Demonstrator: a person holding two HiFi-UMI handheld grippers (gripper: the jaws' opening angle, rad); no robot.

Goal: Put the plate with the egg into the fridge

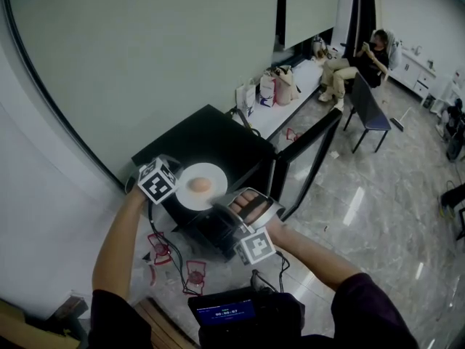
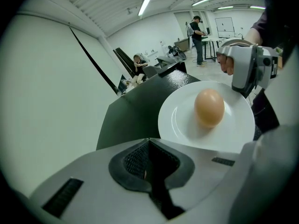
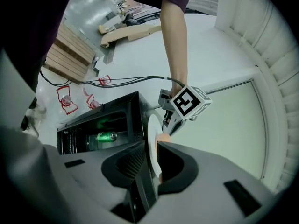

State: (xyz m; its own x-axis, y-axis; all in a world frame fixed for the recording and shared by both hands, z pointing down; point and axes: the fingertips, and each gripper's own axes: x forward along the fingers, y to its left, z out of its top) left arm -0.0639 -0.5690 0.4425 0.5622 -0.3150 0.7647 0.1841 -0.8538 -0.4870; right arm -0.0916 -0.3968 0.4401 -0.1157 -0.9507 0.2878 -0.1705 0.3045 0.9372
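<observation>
Grey marble floor; small black fridge, door open. Round white plate bearing brown egg over fridge top. Right gripper jaws slightly apart around plate rim; left gripper jaws together, beside rim.

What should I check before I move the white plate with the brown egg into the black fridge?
1. The door of the black mini fridge: ok, open.
2. The brown egg: ok, near the middle of the round white plate.
3. The right gripper: not ok; the plate's rim is between its jaws, but they look unclamped.
4. The left gripper: not ok; jaws together, holding nothing.
5. Room inside: cannot tell; a green can is in there.
</observation>
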